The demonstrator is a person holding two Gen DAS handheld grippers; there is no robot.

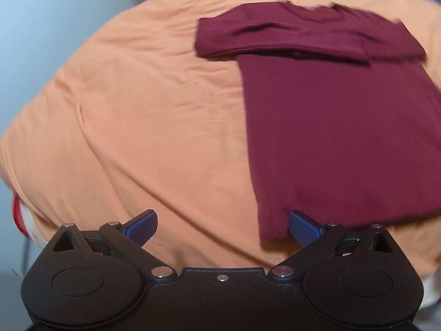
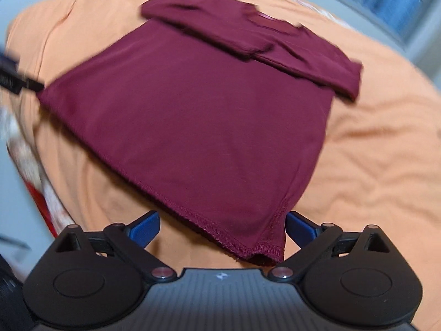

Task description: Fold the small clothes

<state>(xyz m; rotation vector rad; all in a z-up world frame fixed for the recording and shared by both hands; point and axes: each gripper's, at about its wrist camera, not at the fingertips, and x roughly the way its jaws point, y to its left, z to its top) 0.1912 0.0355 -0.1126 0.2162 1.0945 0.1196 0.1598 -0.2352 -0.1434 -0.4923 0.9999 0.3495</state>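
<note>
item: one maroon shirt (image 2: 198, 115), lying flat on an orange sheet (image 1: 137, 127), sleeves already crossed over the chest in a band near the collar, upper right of the left wrist view and top centre of the right wrist view. left gripper (image 1: 222, 227): blue fingers wide apart, nothing between them but sheet; the shirt's near hem corner (image 1: 271, 230) sits just beside its right finger, at the lower centre of that view. right gripper (image 2: 222, 229): fingers equally wide apart, the other hem corner (image 2: 268, 251) lying between them, nearer the right finger, not pinched. a dark shape at the left edge of the right wrist view is likely the other tool, too blurred to say. red-and-white cloth (image 1: 20, 215) shows at the lower left edge under the sheet. step in hand, by my reading: take both hem corners for the lengthwise fold toward the collar. to do it well, shift the left gripper rightward over its corner, catch both layers at each stitched hem, close evenly, lift both together and lay the hem square on the sleeve band, leaving the orange sheet unpinched.
</note>
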